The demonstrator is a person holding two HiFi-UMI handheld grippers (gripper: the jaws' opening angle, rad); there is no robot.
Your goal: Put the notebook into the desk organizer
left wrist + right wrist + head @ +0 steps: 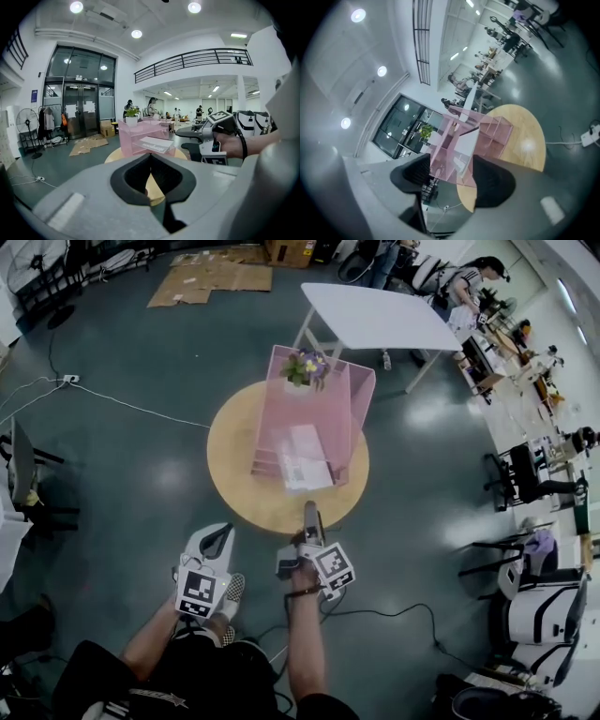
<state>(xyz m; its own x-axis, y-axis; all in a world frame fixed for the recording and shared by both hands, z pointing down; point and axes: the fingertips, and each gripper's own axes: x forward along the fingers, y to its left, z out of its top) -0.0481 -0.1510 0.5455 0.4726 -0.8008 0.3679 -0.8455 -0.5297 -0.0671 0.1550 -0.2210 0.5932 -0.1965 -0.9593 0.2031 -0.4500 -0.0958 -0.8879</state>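
Note:
A pink desk organizer point(354, 395) stands on a round wooden table point(234, 456). A white notebook point(305, 465) lies in its front tier, with its near end sticking out. My right gripper point(309, 514) hovers at the table's near edge, pointing at the notebook, open and empty. In the right gripper view, organizer point(487, 133) and notebook point(466, 143) show between the parted pads of my right gripper point(450, 176). My left gripper point(217, 538) hangs off the table to the lower left, shut and empty. The left gripper view has the left gripper's point(150, 157) tips meeting, with organizer point(136, 136) and notebook point(157, 144) beyond.
A potted plant point(306, 371) sits at the organizer's far end. Behind stands a white folding table point(375, 315); flattened cardboard point(211, 277) lies on the floor. Cables point(131, 409) run across the floor at left, and another trails near my feet. Chairs and desks line the right side.

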